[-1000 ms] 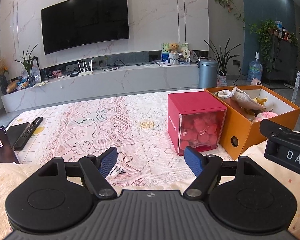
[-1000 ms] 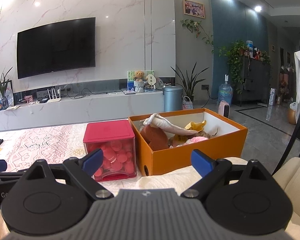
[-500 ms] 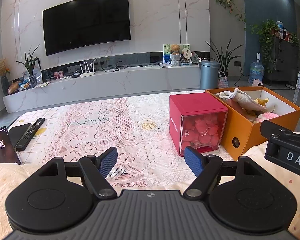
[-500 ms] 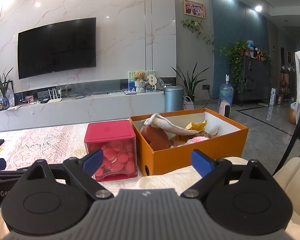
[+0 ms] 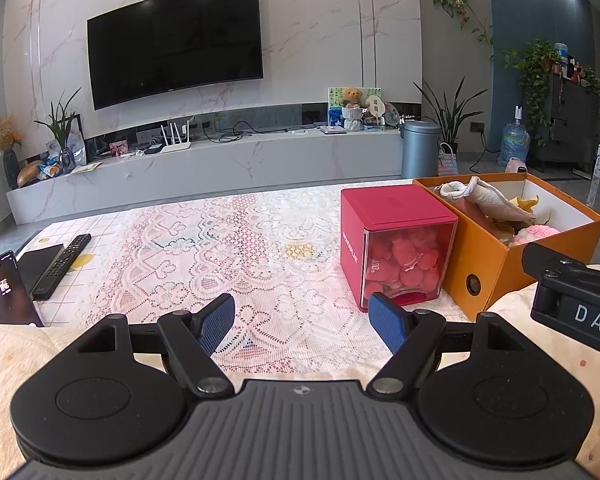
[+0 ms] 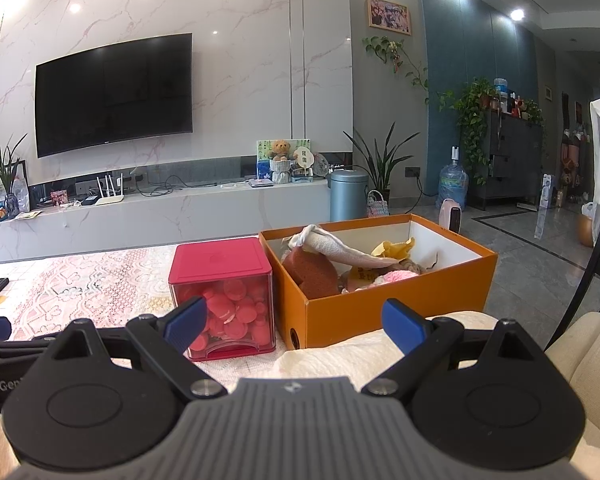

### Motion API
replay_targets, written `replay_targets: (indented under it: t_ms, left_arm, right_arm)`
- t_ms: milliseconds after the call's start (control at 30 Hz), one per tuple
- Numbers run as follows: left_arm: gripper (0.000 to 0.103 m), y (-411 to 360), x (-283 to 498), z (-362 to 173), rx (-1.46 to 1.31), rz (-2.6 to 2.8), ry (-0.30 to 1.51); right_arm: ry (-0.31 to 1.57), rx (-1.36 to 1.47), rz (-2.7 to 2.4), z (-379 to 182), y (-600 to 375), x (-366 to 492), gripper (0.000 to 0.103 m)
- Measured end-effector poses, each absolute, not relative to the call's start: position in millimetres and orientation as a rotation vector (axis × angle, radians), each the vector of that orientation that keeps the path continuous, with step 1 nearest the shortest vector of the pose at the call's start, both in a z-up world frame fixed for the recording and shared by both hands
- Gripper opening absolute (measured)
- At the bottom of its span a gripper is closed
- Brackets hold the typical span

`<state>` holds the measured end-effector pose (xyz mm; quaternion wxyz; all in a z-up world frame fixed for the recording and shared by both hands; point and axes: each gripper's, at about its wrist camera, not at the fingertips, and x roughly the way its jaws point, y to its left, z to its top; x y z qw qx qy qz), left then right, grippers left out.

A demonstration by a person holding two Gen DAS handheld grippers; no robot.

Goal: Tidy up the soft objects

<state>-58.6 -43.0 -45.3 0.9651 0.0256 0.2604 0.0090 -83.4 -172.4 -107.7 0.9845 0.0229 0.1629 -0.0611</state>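
- The left hand-held gripper hangs over the near part of the table, its blue fingers spread wide apart with nothing between them.
- The right hand-held gripper is likewise spread and empty, pointing at the boxes from the near side.
- Just beyond it, a red box with a clear front and round red pieces inside stands touching the left wall of the orange box.
- The soft objects lie heaped in the orange box: a beige cloth draped over a brown spongy lump, a pink fluffy item and something yellow farther back.
- Judgement: all look light and limp; the cloth will sag and drag, so pinch a raised fold near its middle, not a loose end.
- The sponge-like lump should compress, so a squeeze across its upper body would hold.
- The light cardboard box may slide if pulled sideways.
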Motion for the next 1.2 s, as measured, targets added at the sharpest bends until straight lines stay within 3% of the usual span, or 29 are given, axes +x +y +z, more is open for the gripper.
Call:
replay_targets:
  t_ms: [1200]
  left_arm:
    - [0.089, -41.3, -59.4, -45.5, 0.048, 0.021, 0.527]
  right_arm:
    - [0.353, 0.045, -0.109, -111.6, -176.7, -80.0, 0.093]
